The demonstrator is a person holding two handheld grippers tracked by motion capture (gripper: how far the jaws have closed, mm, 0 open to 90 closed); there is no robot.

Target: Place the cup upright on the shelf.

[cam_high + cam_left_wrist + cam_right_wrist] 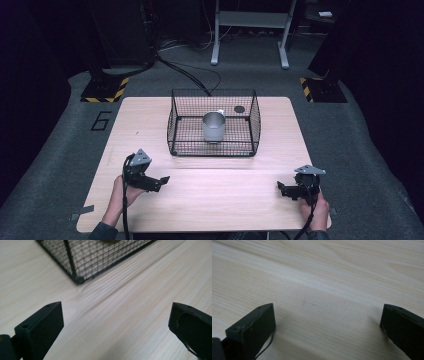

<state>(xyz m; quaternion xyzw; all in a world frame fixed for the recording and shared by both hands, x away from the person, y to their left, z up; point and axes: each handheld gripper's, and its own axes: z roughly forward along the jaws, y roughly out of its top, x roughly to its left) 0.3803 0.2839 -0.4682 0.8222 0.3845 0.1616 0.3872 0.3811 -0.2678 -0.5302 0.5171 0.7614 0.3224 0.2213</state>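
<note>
Both grippers' jaws wide apart — empty, over bare table (210,195).

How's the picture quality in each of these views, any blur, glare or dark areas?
High view: the pale wooden table is evenly lit while the surroundings fall into darkness; the shiny metal cup in the black wire mesh basket shows a soft sheen. Left gripper view: the basket corner is fairly sharp, the near jaws soft. Right gripper view: wood grain clear, faint shadows beside the jaws.

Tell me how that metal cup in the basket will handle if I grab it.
The cup looks like thin bare metal, so probably light and stiff. Its smooth shiny wall may slip between the jaws. It stands upright, taller than wide, so a sideways nudge against the basket could tip it.
</note>
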